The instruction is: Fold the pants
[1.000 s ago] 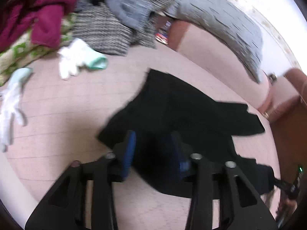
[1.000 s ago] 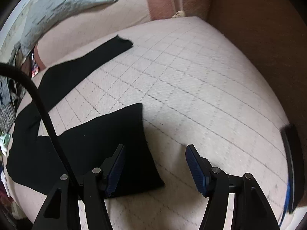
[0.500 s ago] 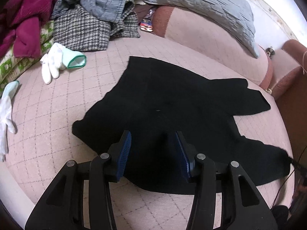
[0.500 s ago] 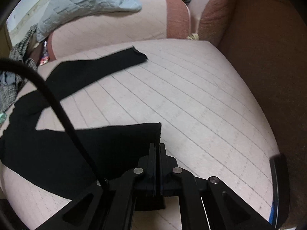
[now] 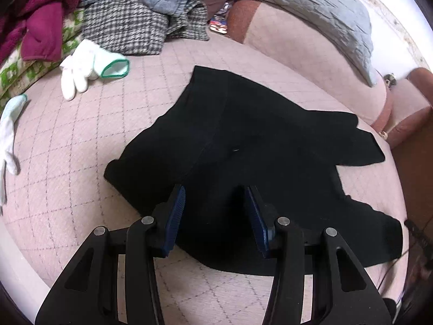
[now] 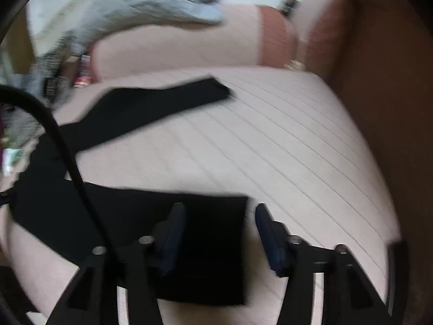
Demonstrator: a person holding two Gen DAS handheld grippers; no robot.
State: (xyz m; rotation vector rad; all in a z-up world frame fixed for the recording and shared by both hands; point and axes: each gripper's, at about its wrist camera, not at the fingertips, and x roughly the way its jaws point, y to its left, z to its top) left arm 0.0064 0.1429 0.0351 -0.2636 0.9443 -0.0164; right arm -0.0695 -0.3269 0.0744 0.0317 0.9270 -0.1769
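Observation:
Black pants (image 5: 257, 135) lie spread on the pink quilted cushion (image 5: 67, 162), waist toward the left and the two legs fanning right. My left gripper (image 5: 214, 192) hovers over the waist's near edge, open, with cloth below it but nothing pinched. In the blurred right wrist view the near leg (image 6: 130, 211) ends in a straight hem under my right gripper (image 6: 219, 211). Its jaws are opening; the hem lies below and between them, and the pads do not press on it. The far leg (image 6: 162, 105) stretches away to the upper right.
A pile of clothes (image 5: 130, 21) and a magenta garment (image 5: 43, 27) crowd the far left. Two white gloves (image 5: 86, 65) (image 5: 8, 130) lie on the cushion. A grey quilted pillow (image 5: 311, 8) rests on the backrest. A black cable (image 6: 67, 157) crosses the right wrist view.
My right gripper went from open to shut beside the near leg's hem and is open again, having risen and rolled. The left gripper has drifted a little nearer the waist, still open.

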